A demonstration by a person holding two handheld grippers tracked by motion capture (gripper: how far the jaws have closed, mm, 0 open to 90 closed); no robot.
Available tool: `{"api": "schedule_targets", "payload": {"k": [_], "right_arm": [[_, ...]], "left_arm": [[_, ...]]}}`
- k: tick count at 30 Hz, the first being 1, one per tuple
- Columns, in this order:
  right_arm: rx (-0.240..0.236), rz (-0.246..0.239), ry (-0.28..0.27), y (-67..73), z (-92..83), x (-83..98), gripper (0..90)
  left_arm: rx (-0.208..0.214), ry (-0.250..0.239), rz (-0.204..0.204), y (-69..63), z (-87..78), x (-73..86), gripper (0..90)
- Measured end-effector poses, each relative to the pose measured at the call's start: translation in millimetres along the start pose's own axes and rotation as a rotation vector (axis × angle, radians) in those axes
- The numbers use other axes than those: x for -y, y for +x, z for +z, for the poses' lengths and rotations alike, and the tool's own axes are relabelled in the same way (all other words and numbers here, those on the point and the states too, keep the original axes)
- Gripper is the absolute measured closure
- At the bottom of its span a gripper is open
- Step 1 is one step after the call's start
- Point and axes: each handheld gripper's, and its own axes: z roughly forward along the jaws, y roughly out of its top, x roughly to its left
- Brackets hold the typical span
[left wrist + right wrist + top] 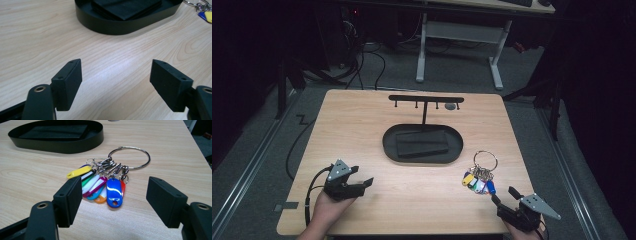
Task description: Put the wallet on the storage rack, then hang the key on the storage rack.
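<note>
Key ring with coloured tags (110, 178): lies flat on bench (412, 200) beside black tray (422, 143), unhung from rack (426, 100); right gripper (113, 202) fingers wide, just short of it; left gripper (116, 82) fingers wide, empty; pickup and hanging likely outstanding.

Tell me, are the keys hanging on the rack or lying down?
Lying down. The key ring and its coloured tags rest flat on the table.
</note>
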Motion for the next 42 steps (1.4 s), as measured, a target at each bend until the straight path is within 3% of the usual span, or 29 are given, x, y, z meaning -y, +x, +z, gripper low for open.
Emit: {"api": "schedule_targets", "payload": {"k": [2, 8, 13, 19, 21, 27, 32, 38, 42], "right_arm": [[0.006, 0.009, 0.008, -0.2, 1.6, 0.0, 29.1], [0.009, 0.006, 0.01, 3.5, 10.2, -7.2, 29.9], [-0.012, -0.002, 0.032, 13.2, 23.0, -15.1, 30.1], [-0.029, -0.053, 0.052, 33.0, 34.8, -30.3, 30.1], [-0.027, -0.079, 0.071, 36.8, 38.8, -35.6, 30.2], [-0.022, -0.112, 0.147, 41.8, 48.5, -53.3, 32.8], [-0.034, -0.154, 0.236, 46.0, 58.8, -64.3, 32.3], [-0.058, -0.184, 0.33, 52.5, 71.4, -69.0, 31.2], [-0.066, -0.169, 0.357, 52.0, 74.3, -75.7, 31.0]], "left_arm": [[-0.02, 0.008, 0.022, 0.5, -2.0, 2.2, 25.5], [-0.011, 0.021, 0.031, 4.7, -10.9, 10.4, 23.5], [-0.001, 0.011, 0.019, 5.7, -16.4, 16.1, 22.3], [0.023, -0.017, 0.009, 7.7, -22.7, 18.2, 20.7], [0.049, -0.021, -0.003, 10.6, -23.1, 20.1, 20.5], [0.046, -0.035, -0.014, 14.8, -30.5, 22.7, 19.7], [0.077, -0.074, -0.017, 12.7, -34.1, 19.5, 20.0], [0.077, -0.07, 0.01, 9.5, -31.3, 18.7, 20.0], [0.071, -0.066, 0.028, 8.4, -31.3, 19.0, 19.9]]}}
